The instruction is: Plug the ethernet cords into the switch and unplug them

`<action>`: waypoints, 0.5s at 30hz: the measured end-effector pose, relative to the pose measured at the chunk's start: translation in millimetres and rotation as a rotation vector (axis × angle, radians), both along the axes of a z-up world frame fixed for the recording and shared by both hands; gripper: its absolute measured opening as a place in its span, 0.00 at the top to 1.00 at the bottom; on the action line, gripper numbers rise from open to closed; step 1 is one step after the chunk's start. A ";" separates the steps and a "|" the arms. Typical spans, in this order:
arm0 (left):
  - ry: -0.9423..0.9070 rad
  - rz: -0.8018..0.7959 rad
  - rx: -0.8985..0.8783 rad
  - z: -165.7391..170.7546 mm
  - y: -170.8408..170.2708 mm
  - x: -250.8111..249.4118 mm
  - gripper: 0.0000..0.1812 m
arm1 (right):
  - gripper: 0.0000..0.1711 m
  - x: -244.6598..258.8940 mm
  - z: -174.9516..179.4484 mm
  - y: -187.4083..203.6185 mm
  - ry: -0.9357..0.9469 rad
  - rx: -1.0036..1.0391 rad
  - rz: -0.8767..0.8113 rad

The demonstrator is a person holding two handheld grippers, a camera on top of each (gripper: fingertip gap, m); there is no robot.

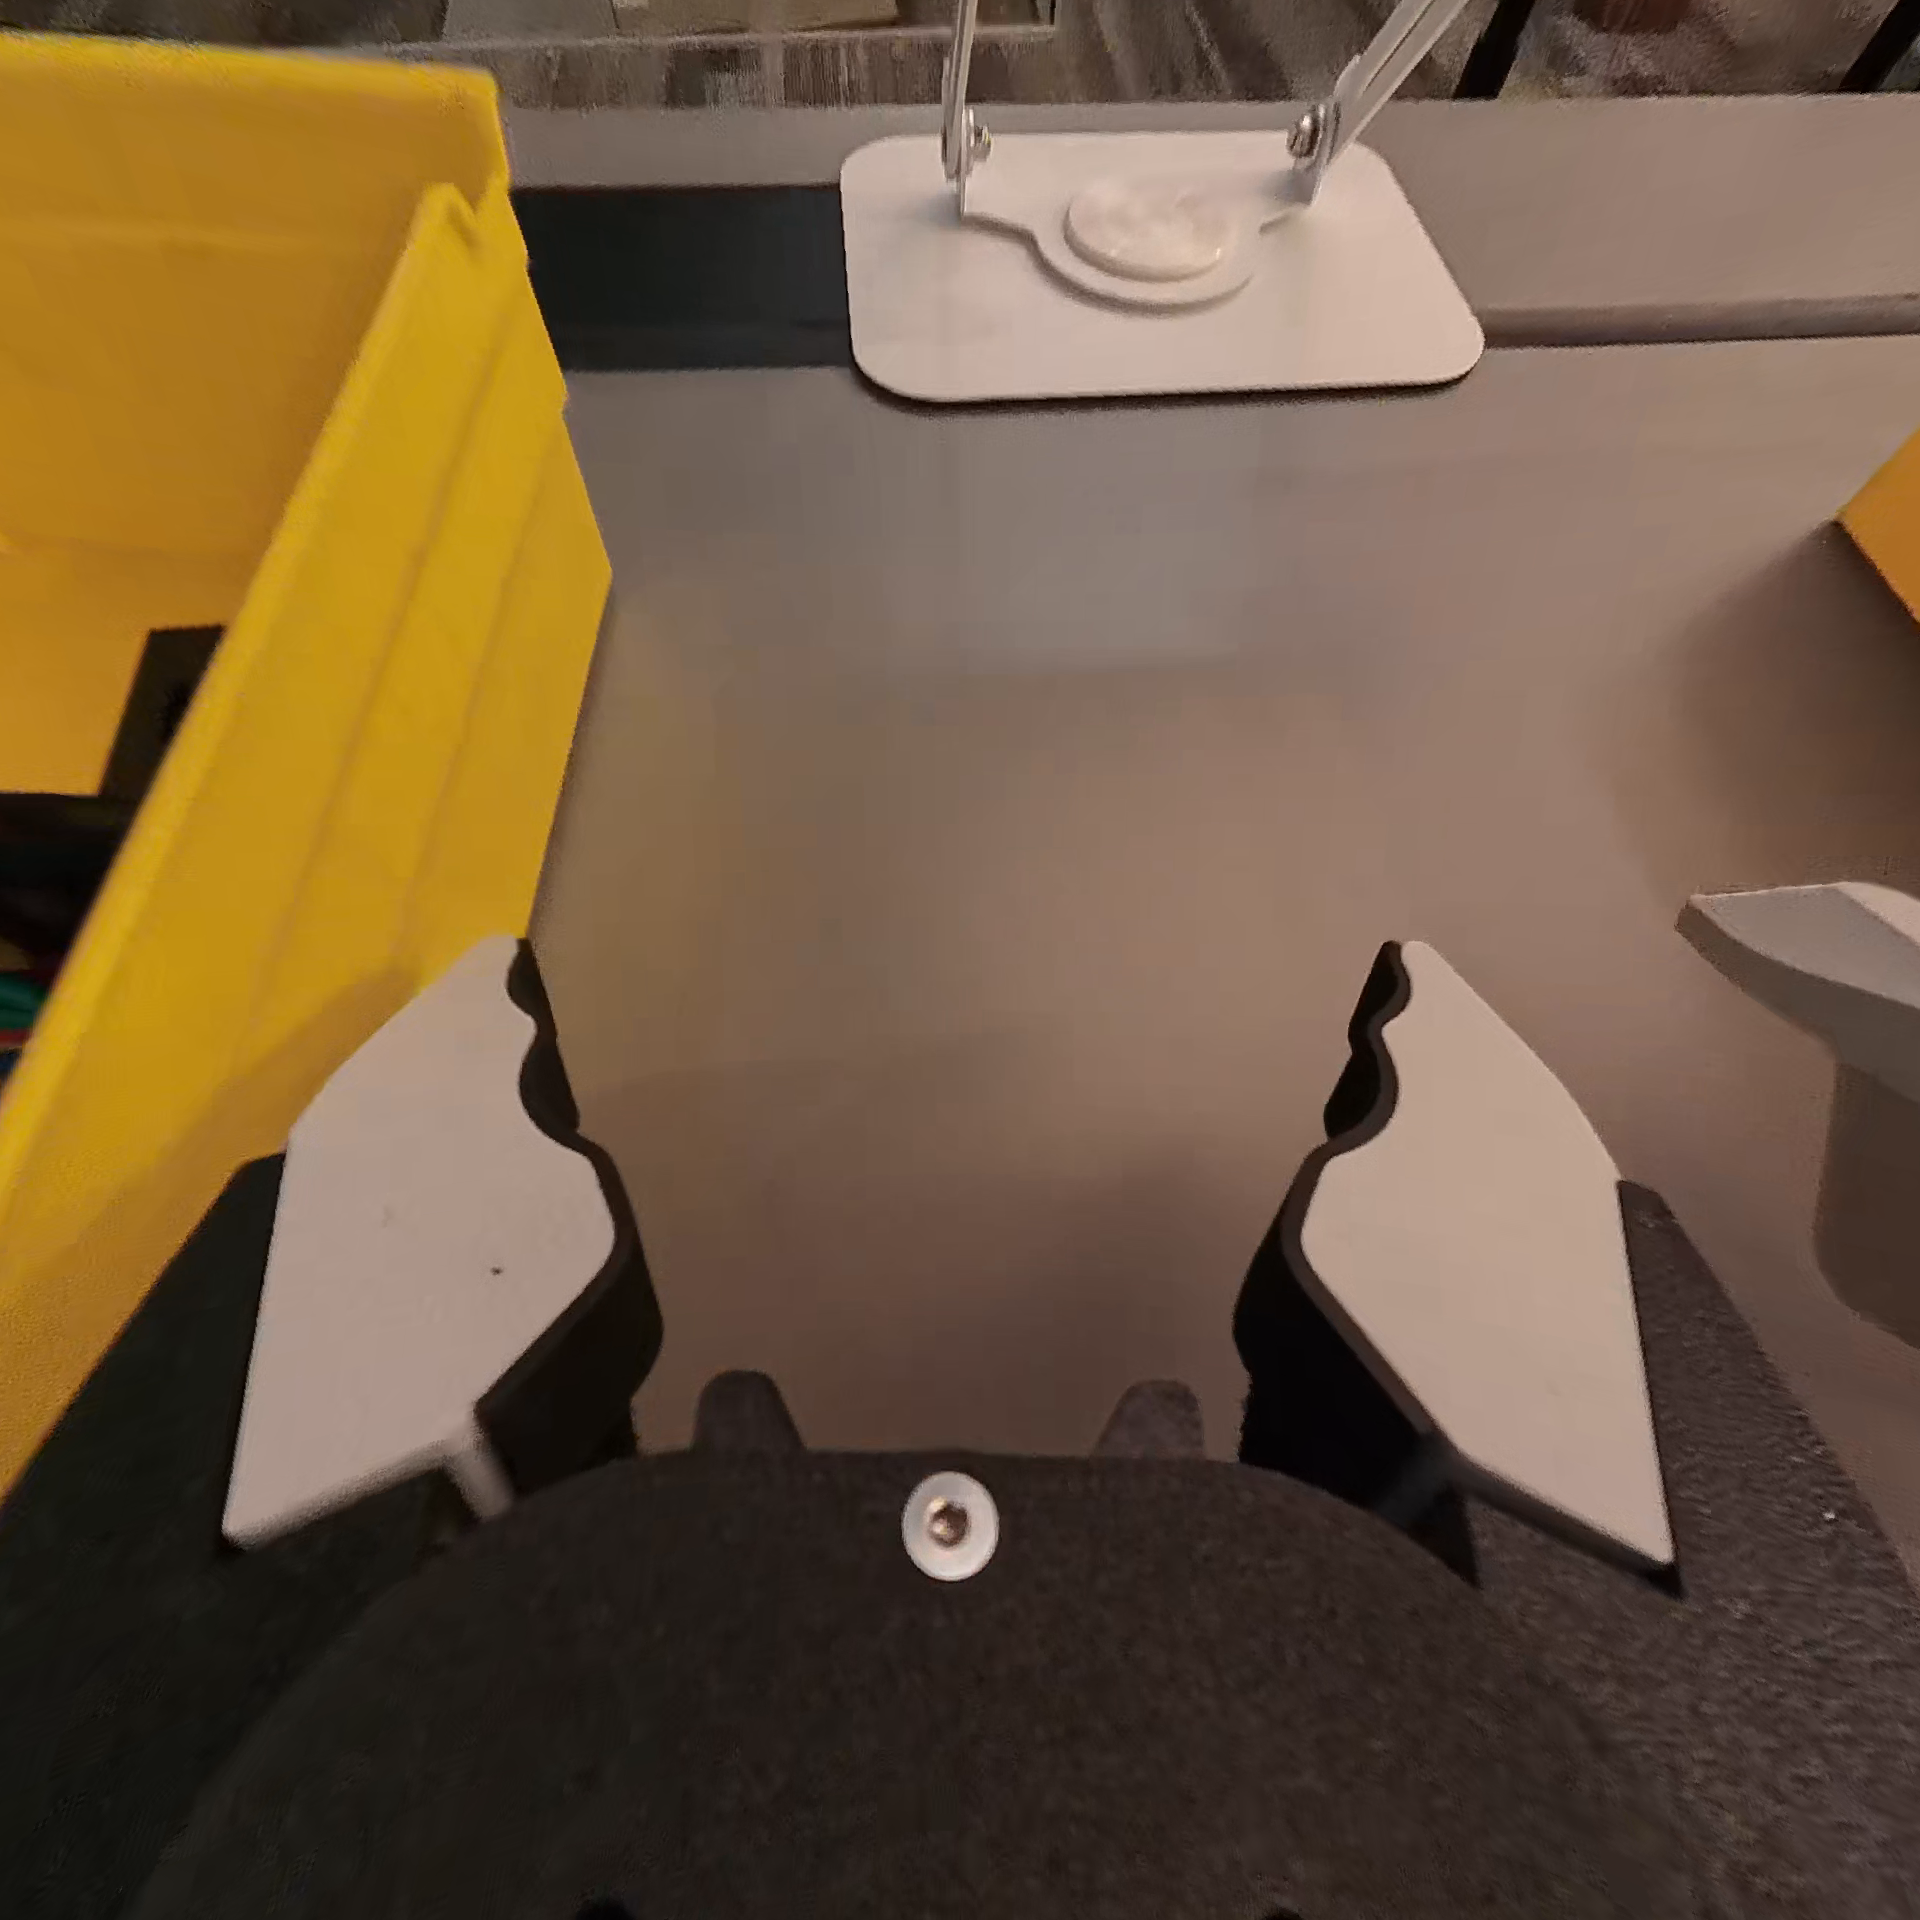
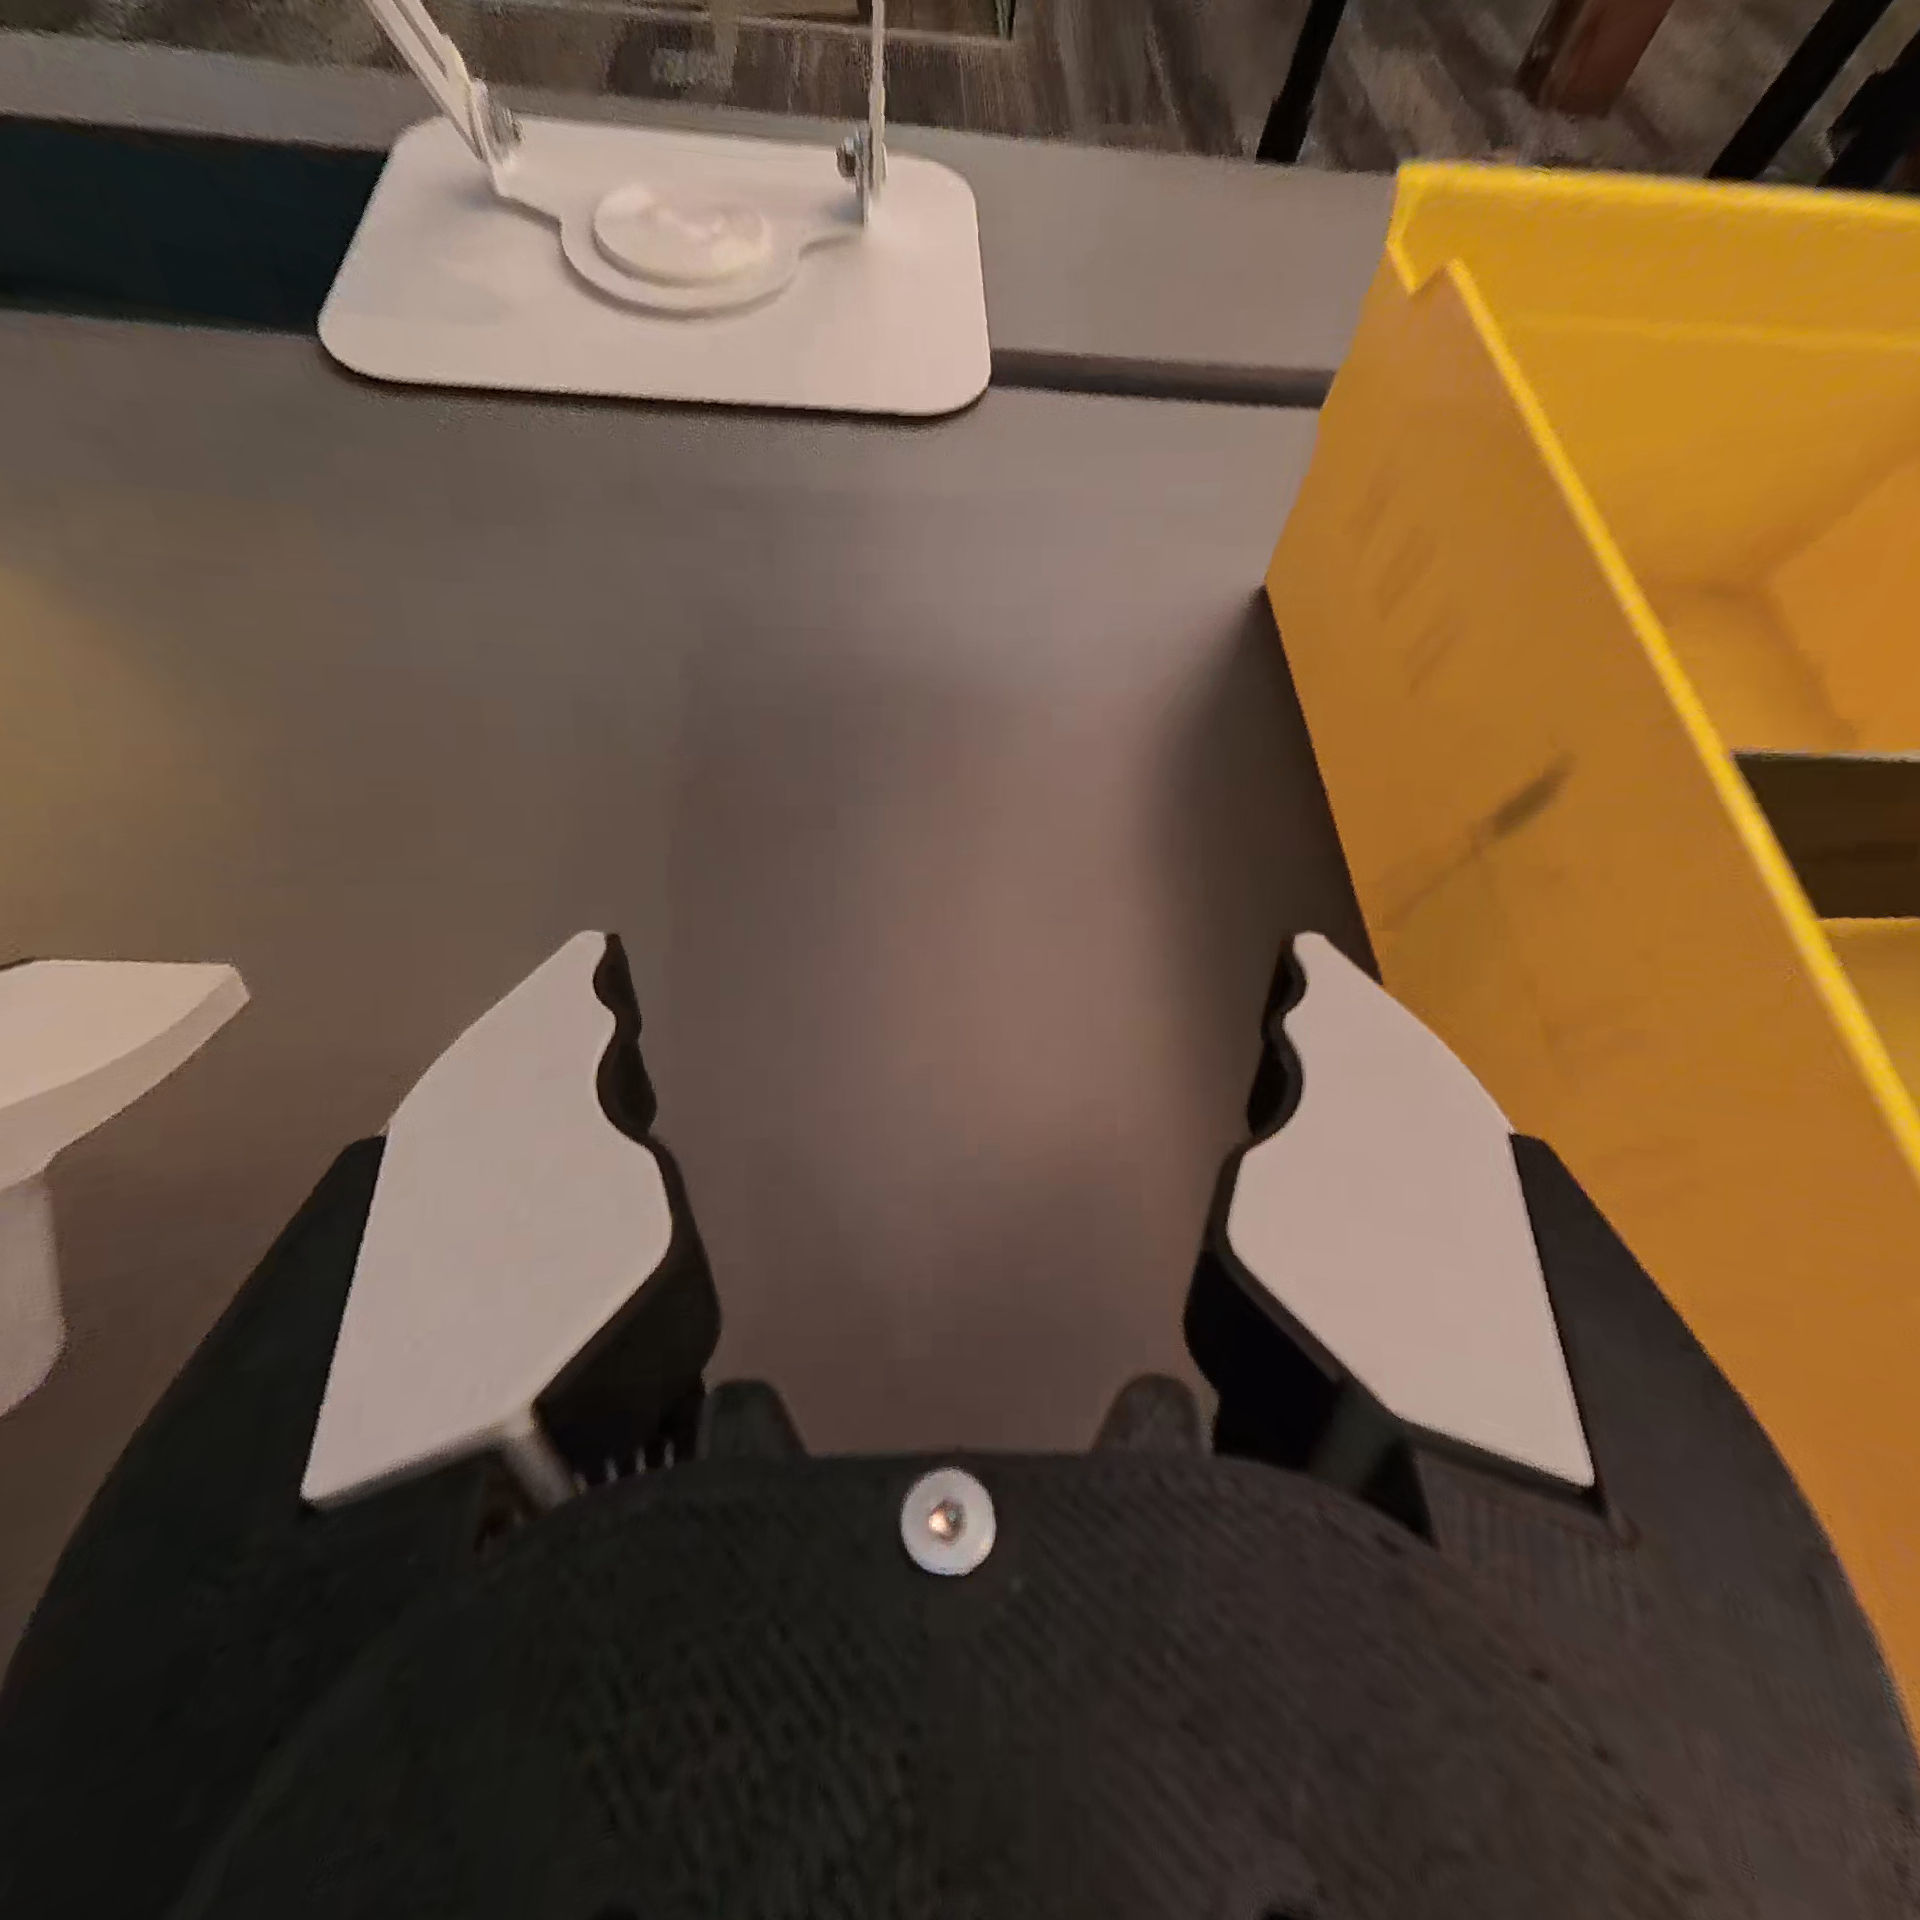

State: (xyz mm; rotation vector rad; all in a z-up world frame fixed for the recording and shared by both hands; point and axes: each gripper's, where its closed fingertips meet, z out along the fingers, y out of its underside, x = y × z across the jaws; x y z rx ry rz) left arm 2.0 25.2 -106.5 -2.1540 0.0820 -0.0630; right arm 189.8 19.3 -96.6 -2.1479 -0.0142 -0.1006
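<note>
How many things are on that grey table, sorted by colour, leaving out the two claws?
Yellow: 2, the left bin and the right bin.
White: 1, the flat stand base at the far edge.
Total: 3.
The left bin holds dark and coloured items, too hidden to count. No switch shows in either view.

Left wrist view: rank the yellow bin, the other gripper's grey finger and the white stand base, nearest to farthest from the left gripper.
From the left gripper:
1. Yellow bin, against its left finger.
2. Other gripper's grey finger, right edge.
3. White stand base, far table edge.
</note>
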 end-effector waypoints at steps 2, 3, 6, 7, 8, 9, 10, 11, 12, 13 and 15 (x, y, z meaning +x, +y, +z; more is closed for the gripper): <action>-0.007 0.008 -0.020 -7.8 -1.7 0.5 0.22 | 0.33 1.1 -10.1 -1.4 0.010 -0.025 -0.007; -0.006 0.008 -0.030 -11.0 -2.4 1.4 0.22 | 0.33 1.4 -13.9 -2.0 0.016 -0.035 -0.011; 0.005 0.008 -0.058 -18.6 -4.6 3.4 0.22 | 0.33 2.1 -22.3 -3.5 0.022 -0.063 -0.013; 0.006 0.009 -0.064 -20.7 -5.1 3.6 0.21 | 0.33 2.2 -23.9 -3.6 0.025 -0.067 -0.014; 0.004 0.011 -0.070 -22.7 -5.6 4.4 0.21 | 0.33 2.2 -25.3 -3.7 0.033 -0.070 -0.014; 0.002 0.013 -0.077 -25.1 -6.2 4.7 0.21 | 0.33 2.1 -27.0 -3.9 0.044 -0.074 -0.014; 0.003 0.016 -0.086 -27.8 -6.8 4.8 0.21 | 0.33 1.8 -29.3 -4.2 0.055 -0.082 -0.014; 0.001 0.013 -0.094 -30.2 -7.1 5.4 0.21 | 0.33 2.0 -32.2 -4.8 0.062 -0.092 -0.015; -0.001 0.012 -0.105 -33.1 -7.7 6.0 0.21 | 0.33 2.2 -35.2 -5.2 0.068 -0.102 -0.016; -0.001 0.014 -0.116 -36.1 -8.2 6.0 0.20 | 0.33 1.6 -38.3 -5.7 0.077 -0.112 -0.015; -0.006 0.021 -0.138 -41.6 -8.8 5.7 0.20 | 0.33 -0.1 -45.2 -6.7 0.088 -0.135 -0.007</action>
